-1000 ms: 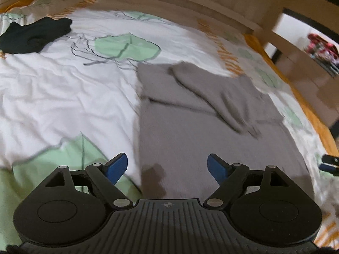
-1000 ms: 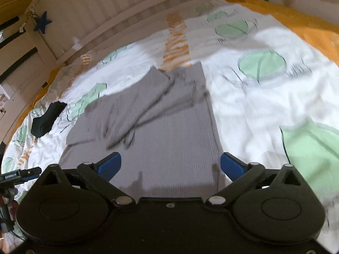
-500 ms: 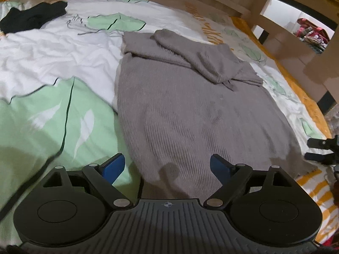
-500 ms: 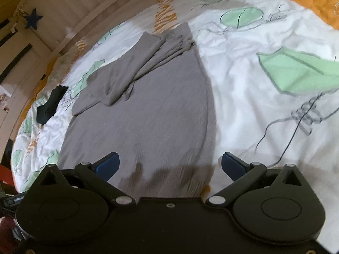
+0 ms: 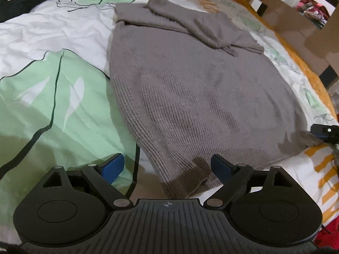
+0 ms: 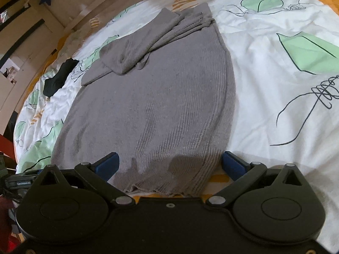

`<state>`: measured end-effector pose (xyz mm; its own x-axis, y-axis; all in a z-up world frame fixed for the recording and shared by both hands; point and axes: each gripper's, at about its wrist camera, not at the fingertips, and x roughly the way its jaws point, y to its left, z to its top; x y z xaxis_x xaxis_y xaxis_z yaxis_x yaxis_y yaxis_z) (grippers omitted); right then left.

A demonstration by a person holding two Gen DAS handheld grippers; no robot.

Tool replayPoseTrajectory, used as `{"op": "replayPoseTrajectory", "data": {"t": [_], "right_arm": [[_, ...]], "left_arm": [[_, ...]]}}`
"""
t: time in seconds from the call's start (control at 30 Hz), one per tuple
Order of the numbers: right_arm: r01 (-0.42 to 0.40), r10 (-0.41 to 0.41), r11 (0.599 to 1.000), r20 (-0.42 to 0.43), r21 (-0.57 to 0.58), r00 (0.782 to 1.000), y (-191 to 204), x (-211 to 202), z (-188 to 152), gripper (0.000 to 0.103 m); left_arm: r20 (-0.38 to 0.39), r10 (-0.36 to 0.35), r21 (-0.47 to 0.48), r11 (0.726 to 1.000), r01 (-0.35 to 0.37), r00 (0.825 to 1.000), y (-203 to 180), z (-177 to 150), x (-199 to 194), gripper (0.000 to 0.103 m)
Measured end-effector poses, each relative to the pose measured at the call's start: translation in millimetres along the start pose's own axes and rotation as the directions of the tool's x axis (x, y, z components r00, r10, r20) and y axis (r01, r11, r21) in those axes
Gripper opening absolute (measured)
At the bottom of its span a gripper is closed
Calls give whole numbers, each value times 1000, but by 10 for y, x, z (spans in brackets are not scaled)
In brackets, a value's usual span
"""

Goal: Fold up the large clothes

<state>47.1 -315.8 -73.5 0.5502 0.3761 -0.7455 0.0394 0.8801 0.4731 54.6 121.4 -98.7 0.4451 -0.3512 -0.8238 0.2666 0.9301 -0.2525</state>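
Note:
A large grey knit sweater lies flat on the bed, its sleeves folded across the far chest part; it also shows in the right wrist view. My left gripper is open, low over the sweater's near left hem corner, which lies between the blue pads. My right gripper is open, low over the near right hem corner. The right gripper's tip shows at the right edge of the left wrist view.
The bed cover is white with green leaf prints and orange stripes. A black garment lies at the far left; it also shows in the right wrist view. A wooden bed frame runs along the far right side.
Both grippers have dropped and pulled back toward the sweater's near hem; the hem corners now sit between the open fingers. The sweater has not moved.

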Motion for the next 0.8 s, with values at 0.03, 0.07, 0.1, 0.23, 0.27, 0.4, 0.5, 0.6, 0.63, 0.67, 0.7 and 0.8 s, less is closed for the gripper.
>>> {"op": "replayPoseTrajectory", "data": {"t": [0.03, 0.07, 0.1, 0.23, 0.27, 0.4, 0.5, 0.6, 0.63, 0.67, 0.7, 0.8], "right_arm": [[-1, 1, 1000, -3, -5, 1000, 5, 4, -4, 103], [0, 0, 1000, -5, -12, 1000, 9, 8, -8, 103], [-1, 0, 1000, -8, -18, 1000, 14, 15, -9, 103], [4, -5, 999, -22, -48, 1000, 43, 41, -28, 103], [4, -5, 999, -24, -53, 1000, 52, 42, -34, 103], [-7, 5, 998, -29, -58, 1000, 52, 35, -50, 103], [-11, 9, 998, -34, -56, 999, 45, 36, -42, 103], [-25, 23, 998, -37, -50, 999, 36, 17, -33, 103], [-35, 34, 998, -36, -43, 999, 33, 8, -29, 103], [-52, 51, 998, -35, -35, 998, 14, -12, -23, 103], [-62, 61, 998, -33, -25, 998, 2, -30, -15, 101], [-45, 45, 999, -28, 9, 999, -48, -83, 7, 78]], "left_arm": [[-5, -9, 3, 1000, 9, 1000, -3, 0, 16, 95], [-8, -8, 5, 1000, 8, 1000, -1, -7, 23, 95], [-12, -5, 6, 1000, 5, 1000, -2, -7, 34, 95], [-19, -10, 4, 1000, 10, 1000, 1, 3, 50, 99], [-20, -12, 4, 1000, 12, 1000, 3, 1, 54, 99], [-29, -12, 1, 1000, 12, 999, -17, 15, 73, 100], [-30, -8, 0, 1000, 8, 1000, -36, 16, 73, 100], [-12, -24, -15, 1000, 23, 1000, -6, 13, 46, 98], [-3, -29, -25, 999, 29, 1000, 5, 15, 31, 94], [4, -32, -35, 999, 32, 999, 21, 17, 15, 92], [13, -39, -49, 998, 39, 999, 44, 13, -2, 91], [29, -59, -77, 995, 62, 998, 79, 16, -35, 79]]}}
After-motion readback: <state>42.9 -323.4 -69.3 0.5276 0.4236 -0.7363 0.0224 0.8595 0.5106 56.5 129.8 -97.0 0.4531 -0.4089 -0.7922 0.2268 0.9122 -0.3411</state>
